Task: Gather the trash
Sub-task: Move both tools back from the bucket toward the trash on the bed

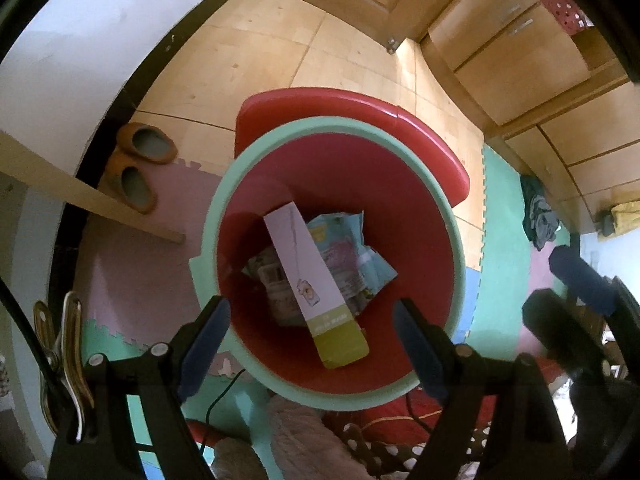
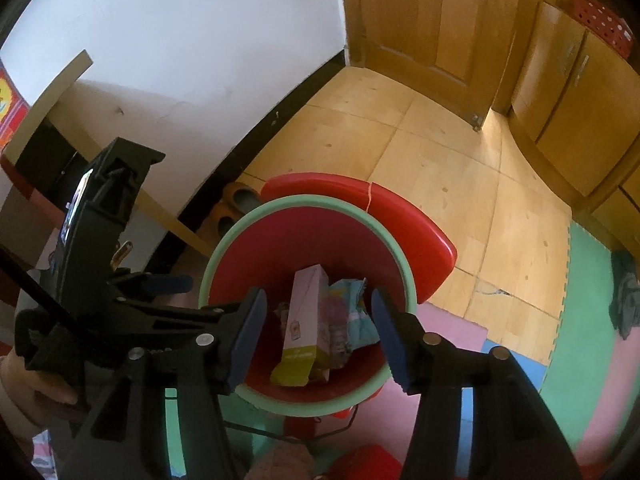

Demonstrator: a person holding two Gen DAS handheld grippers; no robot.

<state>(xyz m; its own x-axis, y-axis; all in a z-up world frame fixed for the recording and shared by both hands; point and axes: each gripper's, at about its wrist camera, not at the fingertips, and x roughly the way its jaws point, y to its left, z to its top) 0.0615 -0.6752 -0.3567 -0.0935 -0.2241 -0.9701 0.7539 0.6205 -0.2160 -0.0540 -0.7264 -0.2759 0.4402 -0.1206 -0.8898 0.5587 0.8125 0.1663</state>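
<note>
A red trash bin with a pale green rim (image 1: pixel 224 200) (image 2: pixel 304 200) stands on the floor below both grippers. Inside lies a long pink-white box with a yellow-green end (image 1: pixel 308 276) (image 2: pixel 304 312), on top of crumpled blue snack wrappers (image 1: pixel 348 248) (image 2: pixel 354 312). My left gripper (image 1: pixel 310 308) hangs open above the bin with nothing between its fingers. My right gripper (image 2: pixel 318 296) is also open over the bin; the box lies loose below it, untouched by the pads. The left gripper body (image 2: pixel 120 240) shows at the left of the right wrist view.
A red curved lid or seat (image 1: pixel 360 104) (image 2: pixel 400 216) sits just behind the bin. Brown slippers (image 1: pixel 140 160) lie by the wall under a wooden board (image 1: pixel 80 188). Wooden cabinets (image 1: pixel 500 48), a cloth pile (image 1: pixel 540 216) and foam mats (image 2: pixel 580 320) are at right.
</note>
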